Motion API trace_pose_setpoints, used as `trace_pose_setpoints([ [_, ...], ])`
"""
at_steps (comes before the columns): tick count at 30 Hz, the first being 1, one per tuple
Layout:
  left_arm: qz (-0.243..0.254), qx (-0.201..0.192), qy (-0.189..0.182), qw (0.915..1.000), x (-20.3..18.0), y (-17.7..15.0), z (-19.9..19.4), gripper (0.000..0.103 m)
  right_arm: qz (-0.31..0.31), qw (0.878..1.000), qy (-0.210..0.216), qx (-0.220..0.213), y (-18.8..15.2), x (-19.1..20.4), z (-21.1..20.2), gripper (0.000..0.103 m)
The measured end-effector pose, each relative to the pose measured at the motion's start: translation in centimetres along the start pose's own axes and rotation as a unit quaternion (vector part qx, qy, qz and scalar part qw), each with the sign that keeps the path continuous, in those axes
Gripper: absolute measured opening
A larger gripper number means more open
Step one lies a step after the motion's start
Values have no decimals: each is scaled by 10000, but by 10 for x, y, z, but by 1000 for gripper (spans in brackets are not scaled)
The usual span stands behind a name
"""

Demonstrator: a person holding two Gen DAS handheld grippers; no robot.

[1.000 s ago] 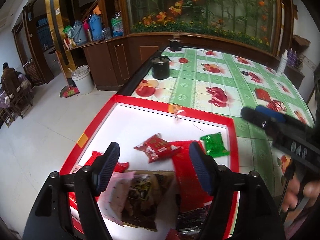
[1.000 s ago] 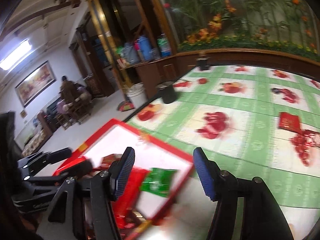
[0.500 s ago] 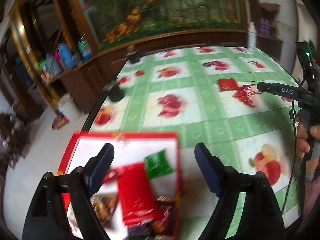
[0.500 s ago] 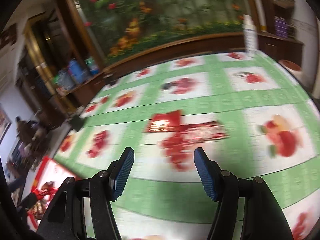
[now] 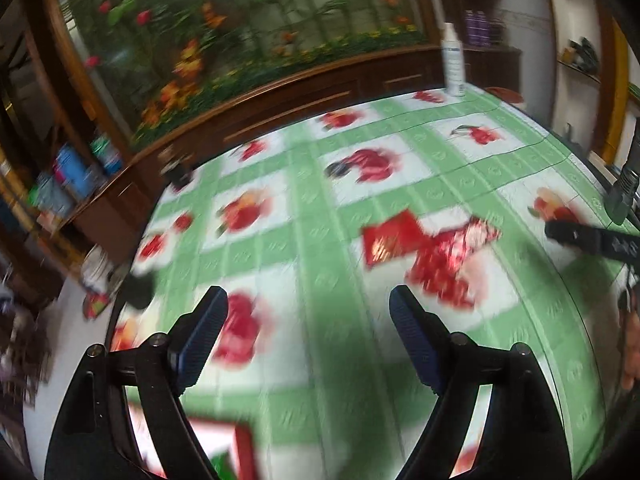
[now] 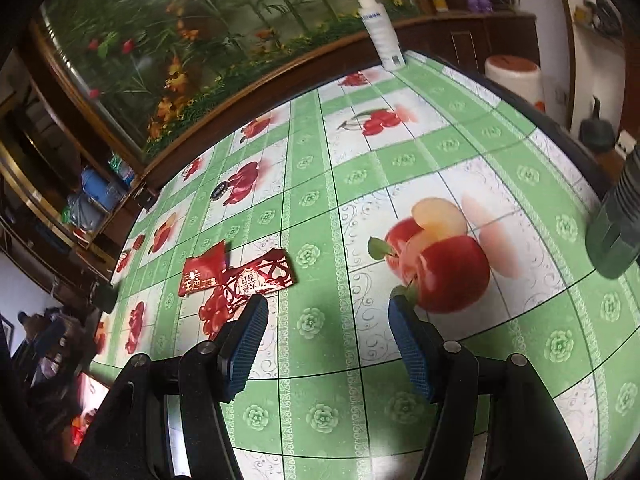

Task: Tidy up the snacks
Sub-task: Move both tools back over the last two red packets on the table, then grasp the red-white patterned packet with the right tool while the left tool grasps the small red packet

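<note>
Both hand-held grippers, left (image 5: 308, 336) and right (image 6: 328, 344), hang wide and empty over the bench (image 6: 440, 148), apparently lining up on the two red snack packets (image 6: 240, 276) lying just ahead of the right one.

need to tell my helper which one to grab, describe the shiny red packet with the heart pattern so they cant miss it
On the green-and-white fruit-print tablecloth, look left of the big printed apples, just ahead of the right gripper. Two red packets lie there touching. The shiny red packet is the longer one on the right with silver heart outlines, unlike the plain red packet beside it.
</note>
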State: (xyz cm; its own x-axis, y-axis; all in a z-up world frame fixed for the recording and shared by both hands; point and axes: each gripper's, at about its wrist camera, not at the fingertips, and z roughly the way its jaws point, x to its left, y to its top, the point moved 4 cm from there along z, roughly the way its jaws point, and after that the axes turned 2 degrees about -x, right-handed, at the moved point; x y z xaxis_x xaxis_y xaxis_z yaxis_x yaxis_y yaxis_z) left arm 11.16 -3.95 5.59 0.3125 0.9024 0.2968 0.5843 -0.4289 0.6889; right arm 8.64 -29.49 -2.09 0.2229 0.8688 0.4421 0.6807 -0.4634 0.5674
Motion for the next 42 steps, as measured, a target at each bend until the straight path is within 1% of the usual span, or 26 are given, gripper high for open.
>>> trace_pose_setpoints([
  [3,140,-90,-151,9997,-6,17,25,83,24,10000,-8,47,-1,2,2,65],
  [5,104,-41,-289,9995,-11,29,46,83,62,10000,8,49,-2,5,3,65],
  [10,11,-57,-531,9986,-29,52,79,83,118,9999,0,33,-2,6,5,65],
  [13,-108,153,-607,9980,-37,57,104,83,204,9998,-4,36,-2,4,6,65],
  [17,-356,516,-773,9950,-42,49,126,83,369,9991,137,147,-3,3,11,65],
  [20,-364,703,-1061,9912,-50,37,130,83,366,9988,200,256,-6,4,15,65],
  [21,-346,822,-1211,9886,-53,32,131,84,350,9989,181,245,-6,4,16,65],
  [22,-435,866,-1466,9844,-56,26,129,83,338,9990,169,231,-6,4,16,65],
  [23,-505,860,-1604,9820,-57,22,127,83,326,9991,161,212,-6,5,16,65],
  [24,-398,805,-1599,9830,-60,18,122,84,306,9993,145,171,-6,5,15,65],
  [28,-168,730,-1873,9794,-69,0,101,84,251,9997,43,6,-3,4,14,65],
  [33,-13,716,-2151,9740,-80,-28,64,83,375,9990,123,195,4,4,33,65],
  [35,0,759,-2078,9752,-75,-37,54,83,269,9995,31,189,7,12,40,66],
  [37,-23,783,-1800,9805,-64,-42,47,83,72,9996,-9,280,7,28,49,66],
  [39,-51,820,-1573,9841,-50,-46,43,83,-175,9992,-6,351,5,45,56,65],
  [42,-20,853,-1125,9900,-31,-48,40,83,-559,9971,-353,374,1,64,69,65],
])
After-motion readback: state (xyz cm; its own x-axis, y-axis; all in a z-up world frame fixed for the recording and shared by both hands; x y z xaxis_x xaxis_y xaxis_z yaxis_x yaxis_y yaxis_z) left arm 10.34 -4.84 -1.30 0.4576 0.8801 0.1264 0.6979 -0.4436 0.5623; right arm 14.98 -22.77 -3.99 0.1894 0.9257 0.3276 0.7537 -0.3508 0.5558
